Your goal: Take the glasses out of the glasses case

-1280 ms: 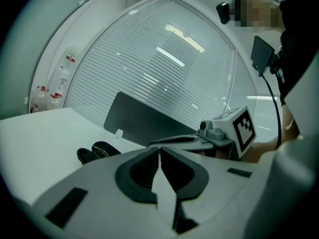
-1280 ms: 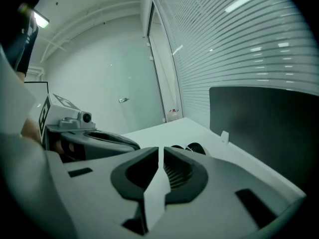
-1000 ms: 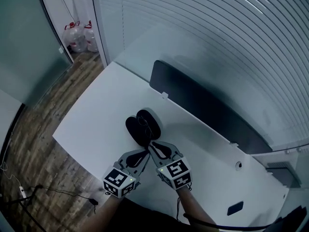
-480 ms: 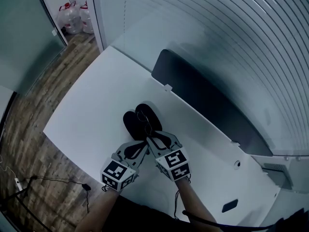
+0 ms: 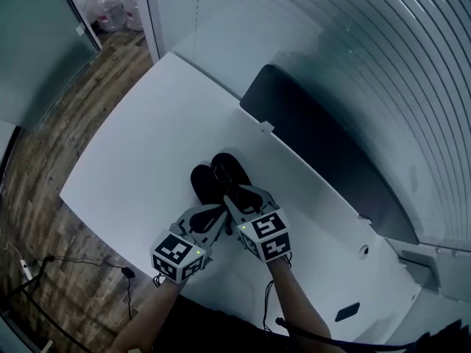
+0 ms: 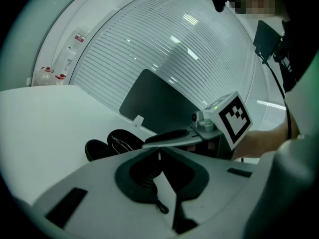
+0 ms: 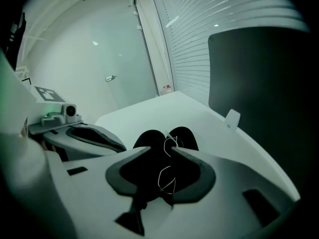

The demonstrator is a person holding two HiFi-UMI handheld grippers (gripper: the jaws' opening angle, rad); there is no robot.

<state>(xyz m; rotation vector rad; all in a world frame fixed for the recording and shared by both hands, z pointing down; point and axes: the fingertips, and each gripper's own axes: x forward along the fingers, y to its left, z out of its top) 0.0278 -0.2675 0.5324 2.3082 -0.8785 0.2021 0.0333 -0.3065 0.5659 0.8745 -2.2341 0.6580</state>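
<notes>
My right hand-held gripper, jaws just opening, straddles the thin wire-framed glasses in the open black case; the left hand-held gripper is closed, empty. An off-centre pinch could bend the wire

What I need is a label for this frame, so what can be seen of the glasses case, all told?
The glasses case is black and matte. It lies open on the white table as two oval halves side by side. Thin wire-rimmed glasses show against its dark inside. The right gripper, whose jaws have just been opening and stand apart, reaches over its near end with the wire between them; contact cannot be told. The left gripper is close beside it.
</notes>
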